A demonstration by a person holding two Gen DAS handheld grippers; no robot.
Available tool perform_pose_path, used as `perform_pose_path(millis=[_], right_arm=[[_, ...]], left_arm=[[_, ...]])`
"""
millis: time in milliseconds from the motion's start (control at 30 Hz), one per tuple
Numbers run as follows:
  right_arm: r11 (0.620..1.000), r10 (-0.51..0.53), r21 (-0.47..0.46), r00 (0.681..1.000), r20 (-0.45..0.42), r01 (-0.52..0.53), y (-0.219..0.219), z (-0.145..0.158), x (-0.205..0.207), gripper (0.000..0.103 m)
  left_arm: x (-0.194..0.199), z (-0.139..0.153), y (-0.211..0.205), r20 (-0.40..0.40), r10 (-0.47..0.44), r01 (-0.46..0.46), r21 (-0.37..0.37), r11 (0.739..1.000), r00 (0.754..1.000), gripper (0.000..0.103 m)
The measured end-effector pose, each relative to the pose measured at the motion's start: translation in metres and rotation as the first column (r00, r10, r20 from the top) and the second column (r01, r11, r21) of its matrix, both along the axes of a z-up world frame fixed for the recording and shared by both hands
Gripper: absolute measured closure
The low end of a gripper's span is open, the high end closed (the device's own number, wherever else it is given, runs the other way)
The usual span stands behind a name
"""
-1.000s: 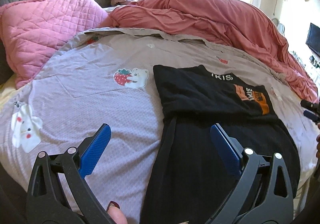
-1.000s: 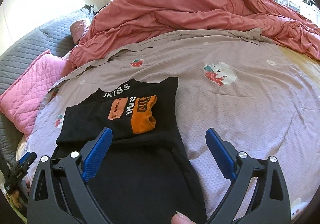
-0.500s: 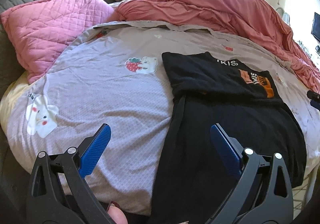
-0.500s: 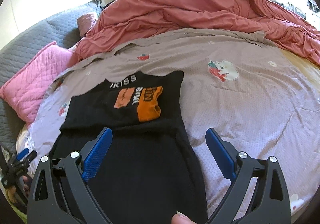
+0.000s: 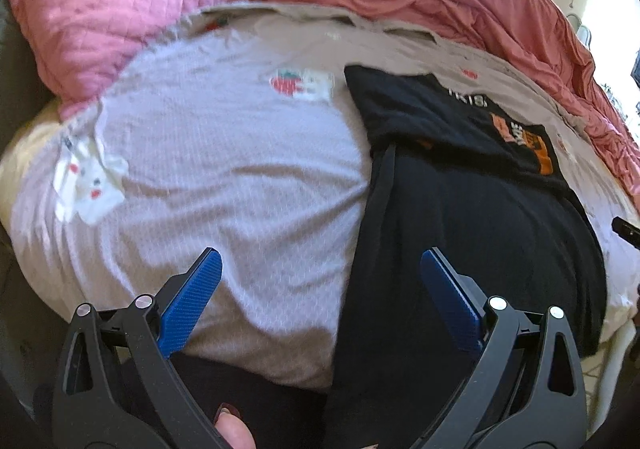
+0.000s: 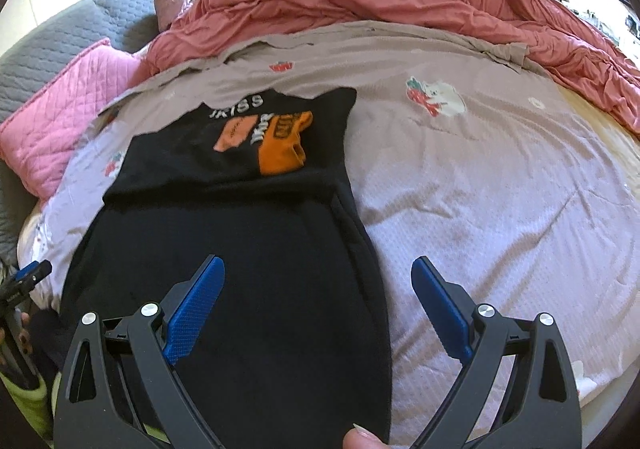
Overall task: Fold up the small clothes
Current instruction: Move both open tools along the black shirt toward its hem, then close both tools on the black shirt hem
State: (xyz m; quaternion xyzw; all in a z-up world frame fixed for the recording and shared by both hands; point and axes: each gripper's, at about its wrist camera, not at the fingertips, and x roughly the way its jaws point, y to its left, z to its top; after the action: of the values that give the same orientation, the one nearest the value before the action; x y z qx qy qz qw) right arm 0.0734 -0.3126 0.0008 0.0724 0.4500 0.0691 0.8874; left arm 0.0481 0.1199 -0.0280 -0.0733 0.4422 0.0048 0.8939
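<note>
The black garment lies flat on the bed sheet, its far end already folded over, print up. Left tool and right tool hover wide open, holding nothing. Recommended: grip both near hem corners evenly, lift low, and lay the hem square over the fold.

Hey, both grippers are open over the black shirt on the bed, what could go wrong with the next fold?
1. The black shirt's near end seems to hang over the bed edge, so a one-sided grab might drag it off.
2. The folded-down top with the orange print lies loose; lifting the lower part may undo it.
3. The left gripper straddles the shirt's edge and the grey sheet, so it may pinch the sheet too.
</note>
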Motion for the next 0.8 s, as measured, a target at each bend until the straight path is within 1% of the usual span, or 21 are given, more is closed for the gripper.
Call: perform_pose_path(millis=[267,367,467,567,633,700,733,767,800], right_arm=[[1.000,0.009,-0.027,0.999,-0.038,-0.010,-0.006,-0.012,-0.009,0.009],[0.999,0.013,-0.036,0.999,-0.052,-0.015,-0.009,-0.016,-0.013,0.009],[0.999,0.015,-0.039,0.998,-0.065,-0.017,-0.014,-0.020,-0.019,0.009],[0.999,0.010,-0.030,0.997,-0.079,-0.012,-0.022,-0.023,-0.026,0.009],[1.000,0.009,-0.020,0.996,-0.086,-0.011,-0.026,-0.024,-0.030,0.009],[1.000,0.026,-0.010,0.995,-0.099,-0.027,-0.027,-0.028,-0.036,0.010],[0.999,0.039,-0.009,0.994,-0.107,-0.040,-0.026,-0.030,-0.039,0.014],[0.998,0.053,-0.010,0.992,-0.113,-0.054,-0.024,-0.031,-0.041,0.022],[0.997,0.069,-0.015,0.990,-0.124,-0.071,-0.021,-0.034,-0.044,0.027]], left_arm=[[-0.011,-0.020,0.005,-0.092,-0.060,0.054,-0.069,0.996,0.994,0.010],[-0.015,-0.024,0.000,-0.102,-0.082,0.074,-0.080,0.994,0.991,0.010],[-0.018,-0.021,-0.006,-0.087,-0.106,0.098,-0.089,0.991,0.991,0.012],[-0.020,-0.019,-0.012,-0.074,-0.124,0.117,-0.093,0.989,0.989,0.023],[-0.020,-0.020,-0.016,-0.080,-0.138,0.130,-0.095,0.987,0.987,0.040],[-0.020,-0.022,-0.019,-0.093,-0.155,0.145,-0.101,0.984,0.984,0.048],[-0.020,-0.024,-0.021,-0.099,-0.160,0.150,-0.099,0.984,0.982,0.051],[-0.019,-0.025,-0.022,-0.105,-0.164,0.154,-0.097,0.983,0.981,0.052],[-0.020,-0.026,-0.024,-0.109,-0.168,0.157,-0.097,0.983,0.980,0.055]])
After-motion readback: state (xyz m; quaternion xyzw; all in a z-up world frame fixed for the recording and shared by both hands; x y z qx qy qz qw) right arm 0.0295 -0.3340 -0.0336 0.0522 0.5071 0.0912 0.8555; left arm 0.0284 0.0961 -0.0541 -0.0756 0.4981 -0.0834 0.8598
